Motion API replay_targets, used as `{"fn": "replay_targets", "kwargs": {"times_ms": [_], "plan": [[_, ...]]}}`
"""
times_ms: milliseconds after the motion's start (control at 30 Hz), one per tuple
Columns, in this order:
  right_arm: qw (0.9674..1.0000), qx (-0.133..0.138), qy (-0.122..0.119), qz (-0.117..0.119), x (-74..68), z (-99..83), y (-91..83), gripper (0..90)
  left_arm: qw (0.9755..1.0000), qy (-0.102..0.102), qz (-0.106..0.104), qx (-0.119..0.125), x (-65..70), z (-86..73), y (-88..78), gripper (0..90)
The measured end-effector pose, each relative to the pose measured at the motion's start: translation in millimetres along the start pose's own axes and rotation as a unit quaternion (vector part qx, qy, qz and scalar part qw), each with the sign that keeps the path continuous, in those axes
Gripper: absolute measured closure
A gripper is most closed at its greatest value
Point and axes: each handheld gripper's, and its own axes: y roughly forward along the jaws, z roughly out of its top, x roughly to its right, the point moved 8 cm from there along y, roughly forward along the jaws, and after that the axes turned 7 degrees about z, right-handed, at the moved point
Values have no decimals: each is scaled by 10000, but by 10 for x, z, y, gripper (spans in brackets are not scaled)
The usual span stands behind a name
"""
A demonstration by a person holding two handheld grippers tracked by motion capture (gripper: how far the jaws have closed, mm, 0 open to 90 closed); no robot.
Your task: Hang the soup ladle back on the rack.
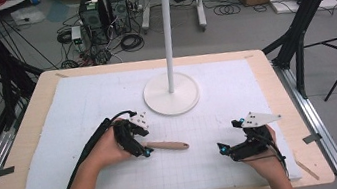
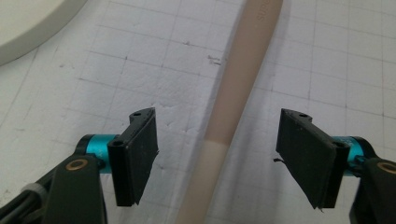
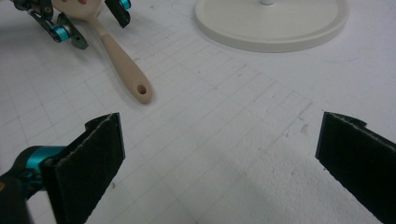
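Left gripper (image 2: 217,156), jaws apart astride the slim beige spatula handle (image 2: 233,107) on the white gridded worktop (image 2: 140,84); off-centre closure could roll it aside.

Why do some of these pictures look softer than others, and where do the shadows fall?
High view: even room light, slightly soft all over, faint shadow under the left gripper. Left gripper view: the beige handle is sharp mid-frame and blurs toward the bottom edge, with a soft shadow on one side of it. Right gripper view: the right gripper pads look fuzzy up close, and the stand's base is clearer.
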Motion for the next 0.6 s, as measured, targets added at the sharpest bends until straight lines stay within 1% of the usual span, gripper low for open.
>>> {"fn": "replay_targets", "kwargs": {"times_ms": [133,167,400,433,467,500,600], "plan": [[10000,-14,-2,7,-2,-3,6,3,10000,-3,-75,-31,15,16,15,384],[10000,-19,-1,-1,0,-4,5,4,9999,38,-90,-79,19,17,28,395],[10000,-38,-2,-25,10,-17,9,4,9997,24,-123,-202,24,4,48,472],[10000,-81,-3,-34,12,-31,23,3,9994,88,-136,-300,19,-13,47,484],[9999,-100,4,-38,13,-37,28,4,9994,62,-120,-325,22,-21,55,491],[9999,-116,14,-27,11,-44,34,4,9991,111,-133,-378,16,-31,58,496],[9999,-118,18,-28,13,-45,41,4,9990,92,-138,-427,19,-31,51,520]]}}
